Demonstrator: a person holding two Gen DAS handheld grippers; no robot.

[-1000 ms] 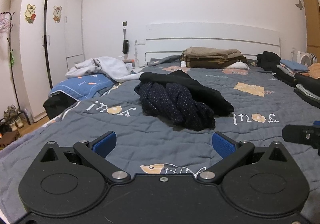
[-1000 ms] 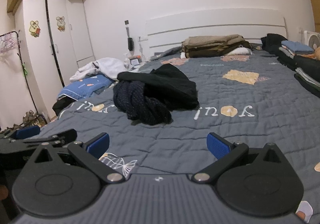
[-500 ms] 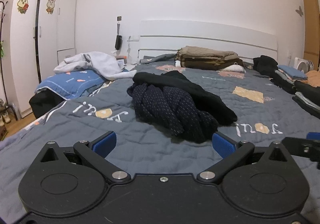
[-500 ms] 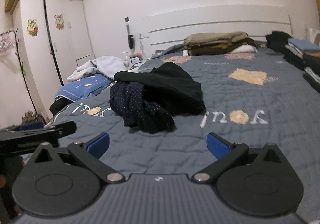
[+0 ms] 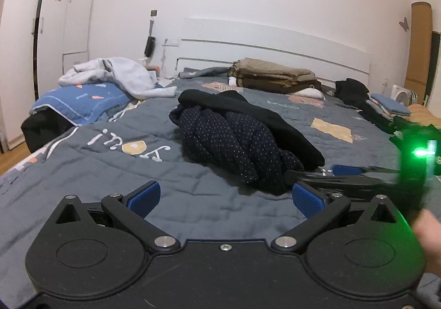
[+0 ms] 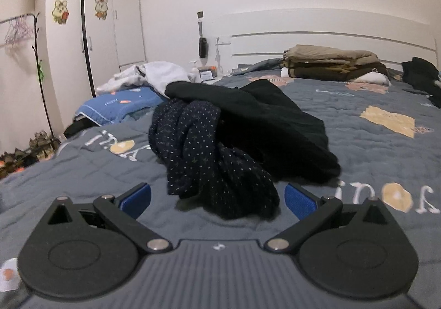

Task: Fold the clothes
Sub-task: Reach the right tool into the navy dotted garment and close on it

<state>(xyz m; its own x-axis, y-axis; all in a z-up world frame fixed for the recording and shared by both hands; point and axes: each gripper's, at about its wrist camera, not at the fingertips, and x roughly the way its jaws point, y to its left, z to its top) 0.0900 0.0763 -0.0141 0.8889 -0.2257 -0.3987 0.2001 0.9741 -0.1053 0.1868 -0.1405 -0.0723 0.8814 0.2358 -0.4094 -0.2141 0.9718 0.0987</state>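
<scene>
A crumpled navy dotted garment [image 5: 234, 143] [image 6: 209, 157] lies on the grey quilt, tangled with a black garment [image 5: 248, 113] [image 6: 270, 121] behind it. My left gripper [image 5: 224, 197] is open over the quilt, just short of the heap's near end. My right gripper [image 6: 217, 197] is open too, with the dotted garment's near end lying between its blue pads without touching them. In the left wrist view the right gripper [image 5: 344, 171] comes in from the right, blurred, with a green light on it and a hand behind it.
Folded brown clothes [image 5: 273, 77] [image 6: 330, 61] are stacked by the white headboard. Pale clothes [image 5: 115, 75] lie on a blue pillow [image 6: 121, 102] at the left. Folded piles [image 5: 386, 108] line the bed's right side. A wardrobe [image 6: 91, 33] stands left, shoes [image 6: 27, 149] on the floor.
Both grippers have moved forward toward the dark heap, which now looks larger. The right gripper has swung in close beside the left one and reaches the dotted garment's near end.
</scene>
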